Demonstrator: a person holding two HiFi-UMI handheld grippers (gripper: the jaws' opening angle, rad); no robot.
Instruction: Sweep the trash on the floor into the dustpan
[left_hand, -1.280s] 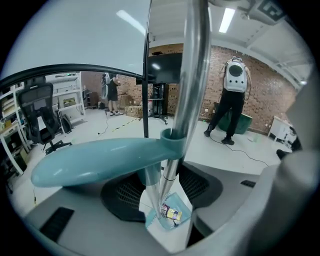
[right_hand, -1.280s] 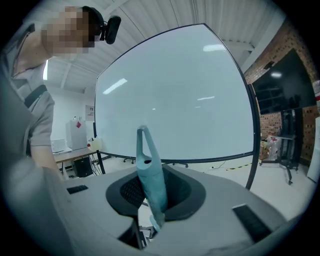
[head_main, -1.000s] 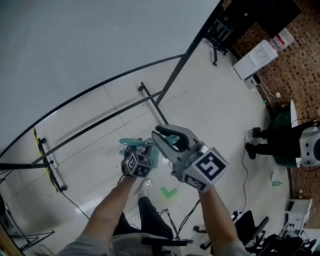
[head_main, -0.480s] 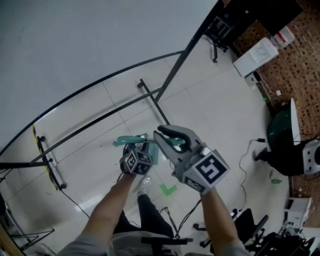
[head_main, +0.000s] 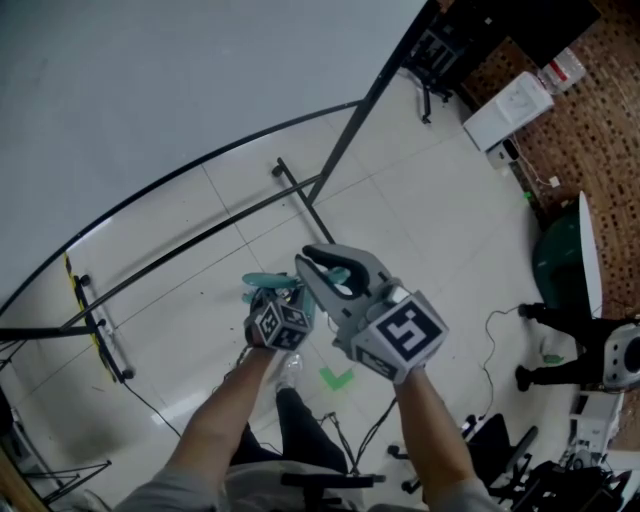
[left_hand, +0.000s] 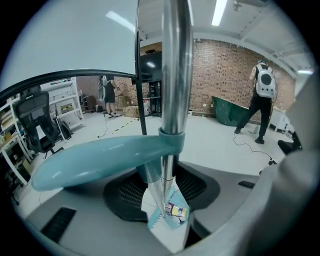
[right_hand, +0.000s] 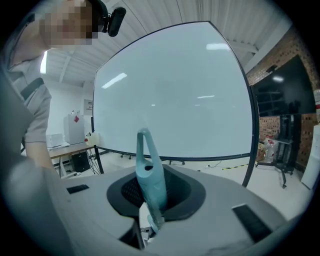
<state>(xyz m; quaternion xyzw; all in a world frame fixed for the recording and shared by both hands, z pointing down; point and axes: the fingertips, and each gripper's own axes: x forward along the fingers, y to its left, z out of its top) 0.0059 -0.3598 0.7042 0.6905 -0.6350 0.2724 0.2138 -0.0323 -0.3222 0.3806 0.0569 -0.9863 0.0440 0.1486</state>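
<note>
My left gripper (head_main: 277, 292) is shut on the dustpan's metal pole (left_hand: 176, 65), just under its teal grip (left_hand: 100, 160); its jaws have just been opening a little, with the pole still between them. Down past the jaws hangs the teal dustpan (left_hand: 159, 220) with a colourful wrapper (left_hand: 176, 210) in it. Close to its right, my right gripper (head_main: 326, 264) is shut on the teal broom handle (right_hand: 150, 175), whose looped end stands up; its jaws have just been closing on it. Both are held high above the white tiled floor (head_main: 420, 230).
A whiteboard on a black frame (head_main: 300, 200) stands ahead on the left. To the right a person in dark clothes (head_main: 570, 320) walks beside a green tub (head_main: 555, 262), with cables on the floor. A green tape mark (head_main: 337, 379) lies below my hands.
Both grippers have drifted slightly left, still holding their handles. The person at the right has stepped further down and right in the head view.
</note>
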